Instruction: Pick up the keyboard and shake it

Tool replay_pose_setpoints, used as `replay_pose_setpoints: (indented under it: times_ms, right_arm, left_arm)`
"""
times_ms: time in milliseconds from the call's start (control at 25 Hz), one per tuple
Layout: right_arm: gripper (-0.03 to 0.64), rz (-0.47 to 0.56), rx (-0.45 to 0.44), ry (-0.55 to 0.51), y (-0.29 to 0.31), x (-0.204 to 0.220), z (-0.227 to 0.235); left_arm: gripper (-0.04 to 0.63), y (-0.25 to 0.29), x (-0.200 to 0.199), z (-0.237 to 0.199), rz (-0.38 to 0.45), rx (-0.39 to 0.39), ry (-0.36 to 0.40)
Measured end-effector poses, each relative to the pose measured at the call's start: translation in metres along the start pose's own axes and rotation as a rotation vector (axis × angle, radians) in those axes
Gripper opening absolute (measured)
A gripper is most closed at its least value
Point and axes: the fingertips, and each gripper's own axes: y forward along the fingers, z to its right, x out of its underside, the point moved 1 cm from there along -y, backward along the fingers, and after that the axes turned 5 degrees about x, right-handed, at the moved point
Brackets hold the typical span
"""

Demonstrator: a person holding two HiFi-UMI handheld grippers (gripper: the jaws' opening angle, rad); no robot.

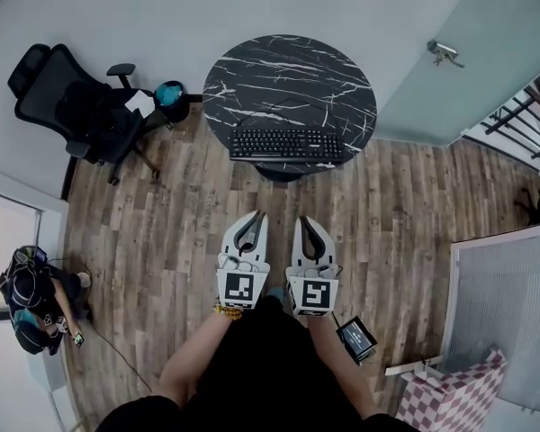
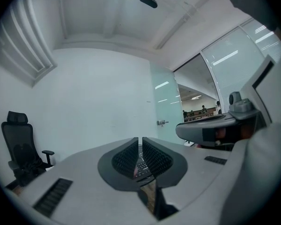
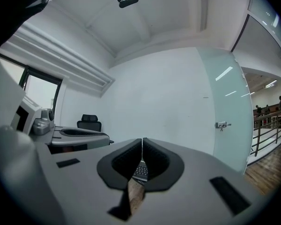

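View steeply down onto a wood-plank floor point(image 1: 162, 205) in a room with pale walls. At far left a person point(image 1: 36, 300) crouches by the wall. Beyond them stands a black office chair point(image 1: 72, 102), with a small teal object point(image 1: 171, 93) just beside it.

In the middle is a round table point(image 1: 288, 70) with a black, white-veined marble top. The black keyboard point(image 1: 286, 144) lies flat at the table's near edge, its long side running left to right.

On the near side, well apart from the table, the left gripper point(image 1: 255, 214) and right gripper point(image 1: 303, 220) are held side by side, pointing level toward it. Each has its jaws pressed together with nothing between them. Each carries a cube with a black-and-white square marker point(image 1: 238, 286). A small lit screen point(image 1: 356, 338) sits beside the right one.

Further right are a frosted glass door point(image 1: 504, 43) with a metal handle point(image 1: 444, 52), a dark railing point(image 1: 522, 115), and a pink-and-white checked cloth point(image 1: 463, 394). The key legends are too small to read.
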Motion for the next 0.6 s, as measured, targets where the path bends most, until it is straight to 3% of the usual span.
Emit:
replay_pose_setpoints:
  times_ms: [600]
  right_arm:
    - [0.031, 0.017, -0.055, -0.007, -0.015, -0.009, -0.019]
  left_arm:
    - [0.035, -0.024, -0.004, 0.005, -0.003, -0.010, 0.005]
